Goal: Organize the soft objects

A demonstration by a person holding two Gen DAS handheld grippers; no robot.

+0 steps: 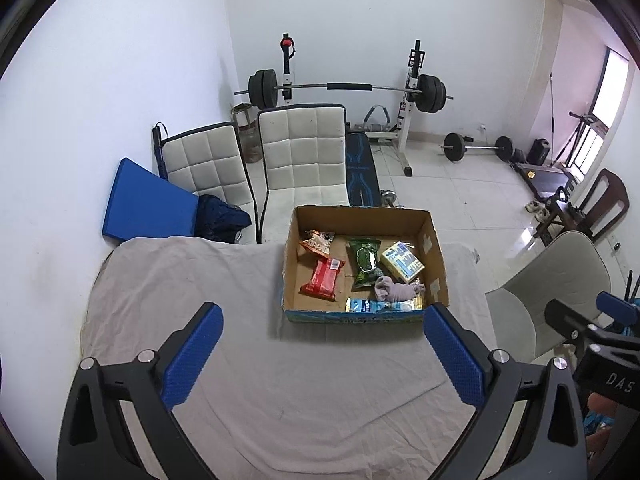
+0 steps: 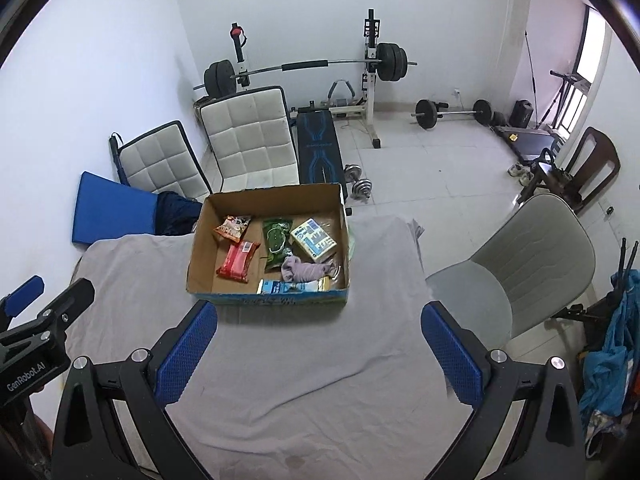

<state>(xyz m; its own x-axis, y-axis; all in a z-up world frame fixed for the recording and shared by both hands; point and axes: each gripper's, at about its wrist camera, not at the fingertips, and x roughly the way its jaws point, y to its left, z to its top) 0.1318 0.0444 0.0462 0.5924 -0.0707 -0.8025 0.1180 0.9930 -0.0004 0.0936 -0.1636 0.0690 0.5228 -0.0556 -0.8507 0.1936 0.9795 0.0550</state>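
Cardboard box (image 1: 434, 258) holds crumpled grey cloth (image 1: 394, 291); both grippers (image 1: 322, 354) (image 2: 319, 350) gape empty.

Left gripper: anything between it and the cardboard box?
Nothing but bare grey cloth between the open left gripper and the cardboard box, clearest in the left wrist view.

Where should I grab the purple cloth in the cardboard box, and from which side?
Pinch the raised bunched middle of the purple cloth from straight above. It lies crumpled between the green packet and the box wall, so a side approach looks blocked.
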